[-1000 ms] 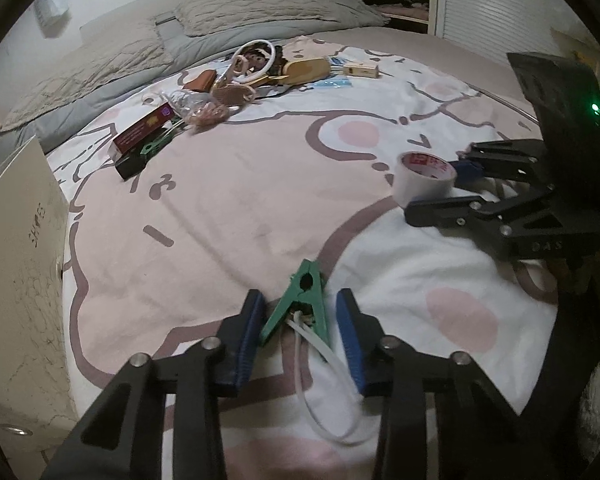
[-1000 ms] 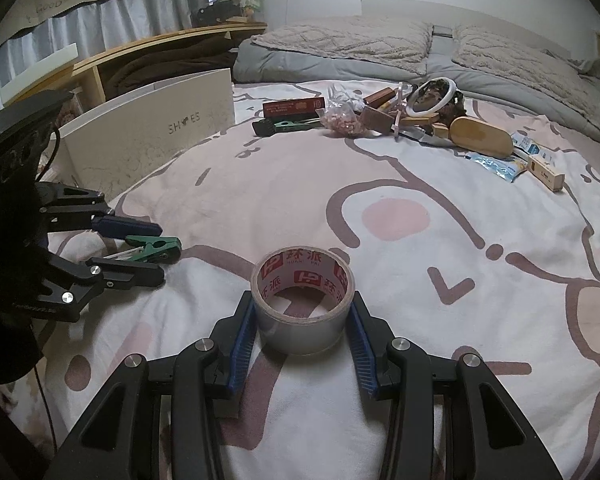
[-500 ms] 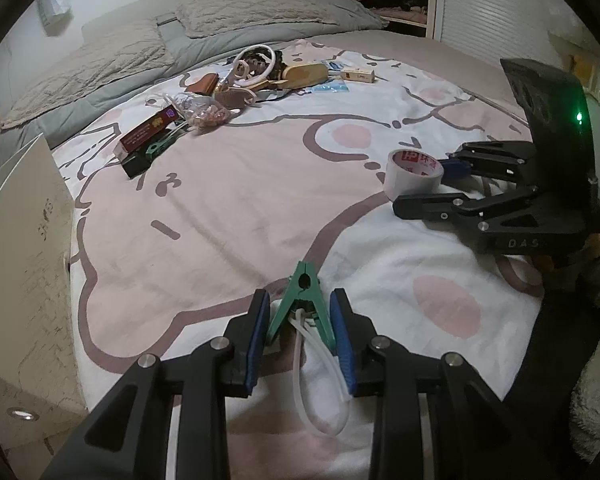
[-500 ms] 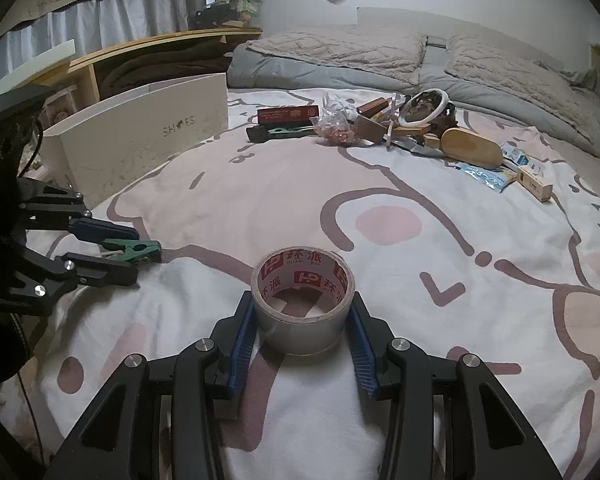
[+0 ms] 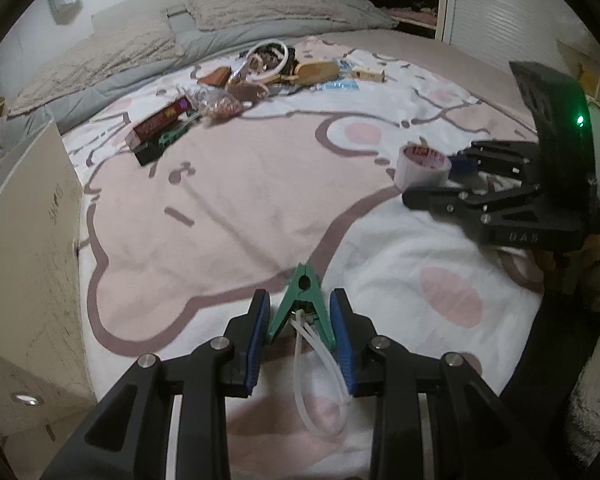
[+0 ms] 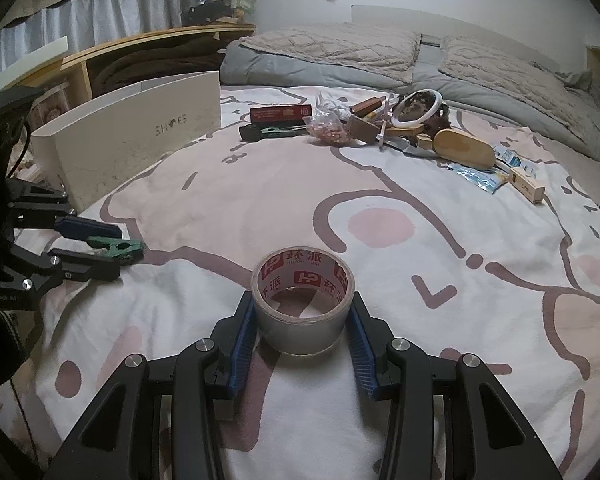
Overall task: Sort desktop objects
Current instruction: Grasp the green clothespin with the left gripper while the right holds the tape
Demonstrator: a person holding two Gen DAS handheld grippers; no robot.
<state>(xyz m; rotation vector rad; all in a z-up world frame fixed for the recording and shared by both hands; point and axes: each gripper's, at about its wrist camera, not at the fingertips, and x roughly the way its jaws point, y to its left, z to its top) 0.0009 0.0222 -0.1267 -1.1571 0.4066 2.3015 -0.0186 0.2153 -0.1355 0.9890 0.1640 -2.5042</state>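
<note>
My left gripper [image 5: 300, 322] is shut on a green clip [image 5: 303, 300] with a white loop of cord, low over the pink and white bedspread [image 5: 236, 200]. My right gripper [image 6: 302, 320] is shut on a roll of clear tape [image 6: 303, 300] with red print, which rests on the bedspread. The tape roll [image 5: 422, 164] and right gripper [image 5: 452, 184] show at the right of the left wrist view. The left gripper [image 6: 112, 250] with the green clip [image 6: 118, 247] shows at the left of the right wrist view.
A white shoe box [image 6: 132, 132] stands at the bed's left edge. A pile of loose items lies at the far side: a red box [image 6: 280, 113], a bag of small bits [image 6: 328, 130], a white ring [image 6: 418, 108], a wooden brush [image 6: 464, 154]. Grey pillows [image 6: 340, 48] lie behind.
The left gripper's fingers have closed in on the green clip. The right gripper stays shut on the tape roll, and both views have pulled back slightly.
</note>
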